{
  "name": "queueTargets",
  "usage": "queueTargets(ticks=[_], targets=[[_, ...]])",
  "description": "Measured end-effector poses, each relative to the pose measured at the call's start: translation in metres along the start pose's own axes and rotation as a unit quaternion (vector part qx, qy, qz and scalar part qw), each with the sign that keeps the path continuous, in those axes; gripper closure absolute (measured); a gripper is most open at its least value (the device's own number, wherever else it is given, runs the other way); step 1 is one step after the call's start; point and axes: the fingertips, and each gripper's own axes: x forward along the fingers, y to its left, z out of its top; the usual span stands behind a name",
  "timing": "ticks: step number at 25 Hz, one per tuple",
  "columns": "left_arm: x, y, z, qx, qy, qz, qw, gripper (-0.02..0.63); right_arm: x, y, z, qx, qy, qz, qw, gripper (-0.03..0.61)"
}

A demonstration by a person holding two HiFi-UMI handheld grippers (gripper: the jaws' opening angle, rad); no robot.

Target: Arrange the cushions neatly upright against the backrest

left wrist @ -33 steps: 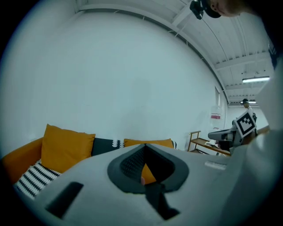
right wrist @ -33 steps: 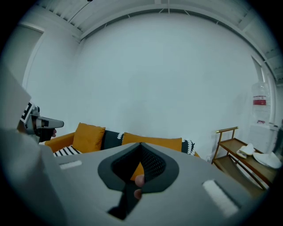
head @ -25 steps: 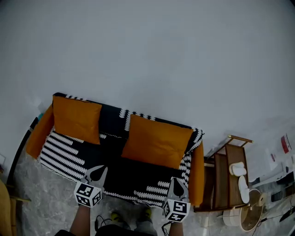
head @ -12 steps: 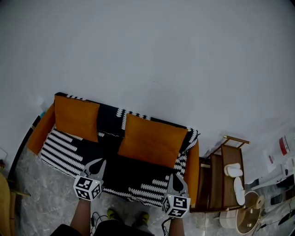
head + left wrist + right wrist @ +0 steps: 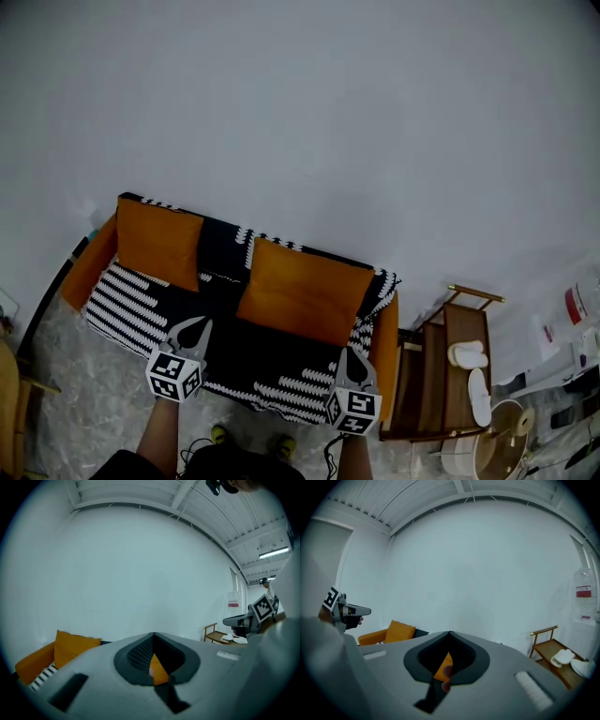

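Left cushion [image 5: 157, 244] and right cushion [image 5: 302, 292]: orange, upright against the sofa backrest [image 5: 223, 246], lower left to centre of head view. Left gripper [image 5: 194, 328] and right gripper [image 5: 351, 360]: jaws closed, empty, at bottom of frame by the seat's front edge.

Dim, bluish light is washing over every view. A ceiling strip lamp [image 5: 274, 552] is glowing high to the right of the sofa [image 5: 33, 663]. Fisheye lenses are bending the wall [image 5: 300, 122] above the sofa and darkening the corners.
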Motion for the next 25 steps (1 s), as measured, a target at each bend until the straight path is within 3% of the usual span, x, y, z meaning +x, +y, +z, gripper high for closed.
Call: queueTargets(ticks=[11,25], targets=[[-0.013,-0.002,0.019,0.018,-0.011,0.017,0.9996,0.614,-0.004,-0.018,0.017,0.007,-0.015,-0.003,1.0,0.566],[-0.02,0.006,0.04,0.023,-0.024,0.021,0.9992,0.614,-0.001,-0.001,0.032,-0.02,-0.026,0.016,0.999,0.566]])
